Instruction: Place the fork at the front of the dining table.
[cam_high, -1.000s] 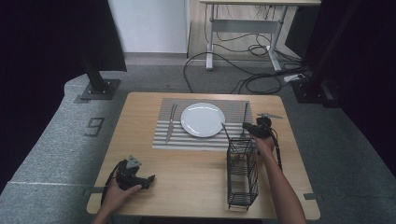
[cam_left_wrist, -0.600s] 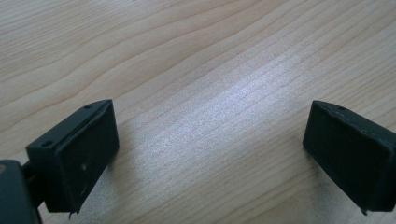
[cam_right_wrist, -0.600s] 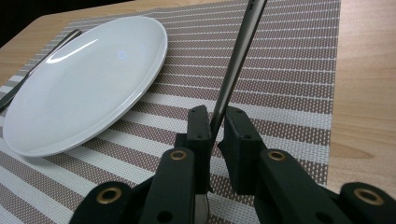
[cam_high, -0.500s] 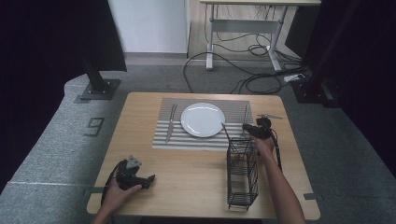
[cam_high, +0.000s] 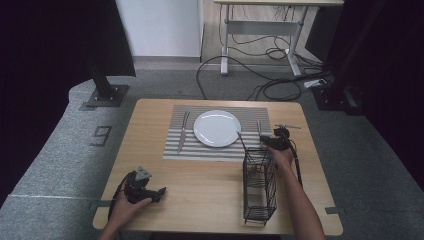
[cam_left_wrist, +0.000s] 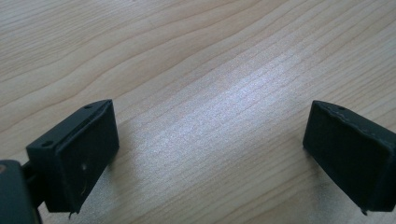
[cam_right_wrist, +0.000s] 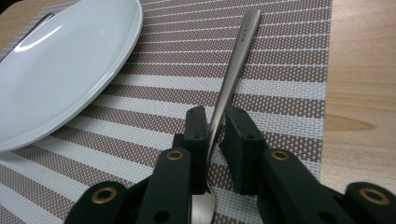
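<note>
Wooden surface (cam_high: 210, 185), light grain, w/ a striped placemat (cam_high: 217, 150) at its far middle. On the mat: round white plate (cam_high: 217, 128) in the centre, a knife (cam_high: 183, 131) just left of it, lying lengthwise. Black wire cutlery basket (cam_high: 260, 185) stands upright on the bare surface, near-right, just off the mat's right corner.

Right tongs (cam_high: 264, 141) sit at the mat's right part, beside the basket's far end, pointing toward the plate. In the right gripper view the right tongs (cam_right_wrist: 215, 128) have a metal utensil (cam_right_wrist: 231, 77) between the jaws: slim handle runs away from the camera over the stripes, right of the plate (cam_right_wrist: 60, 60); wider end (cam_right_wrist: 203, 207) lies under the tongs, type unclear. Jaws have just been opening; narrow gap on each side of the handle, pads not pressing, utensil lying on the mat (cam_right_wrist: 280, 60).

Left tongs (cam_high: 161, 191) rest near-left, well apart from everything else. Left gripper view: left tongs (cam_left_wrist: 210, 144) wide open, bare wood (cam_left_wrist: 210, 70) between them.
</note>
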